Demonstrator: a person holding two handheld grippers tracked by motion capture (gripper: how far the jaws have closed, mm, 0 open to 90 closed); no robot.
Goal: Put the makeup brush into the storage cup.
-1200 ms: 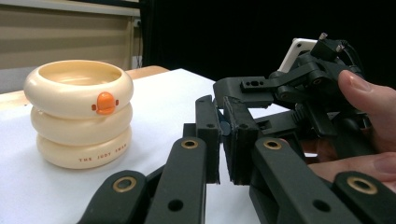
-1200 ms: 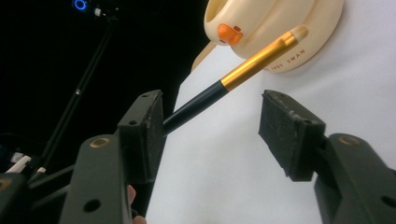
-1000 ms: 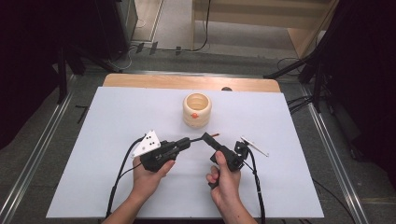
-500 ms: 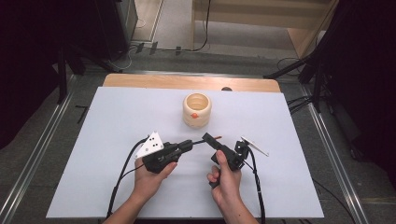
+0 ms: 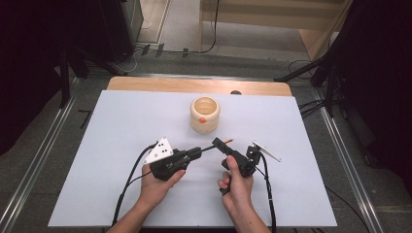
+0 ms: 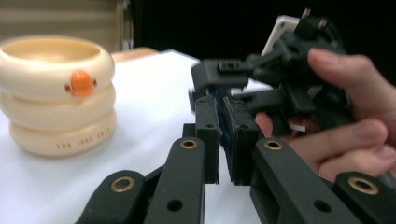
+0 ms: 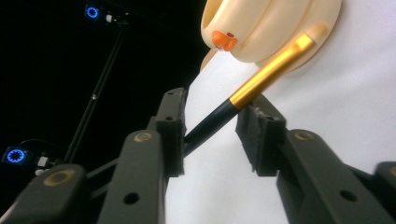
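Note:
A thin pen with a dark barrel and a gold end (image 5: 228,141) is held level above the white table between the two hands. My left gripper (image 5: 200,151) is shut on the dark barrel (image 6: 225,128) from the left. From the right, my right gripper (image 5: 219,142) straddles the same pen (image 7: 261,77). Its jaws (image 7: 212,114) have just been closing, and the barrel lies against one pad with a gap to the other. The gold end points toward a cream ribbed cup with an orange knob (image 5: 204,114), also seen close up (image 6: 56,93) (image 7: 275,28).
The white table sheet (image 5: 121,126) spreads wide on both sides of the hands. A wooden board edge (image 5: 160,85) runs along the far side, with metal rails (image 5: 43,160) at the left and right. Cables trail from both grippers toward the near edge.
Both hands stay in place. The right gripper's jaws look a little narrower around the pen than before.

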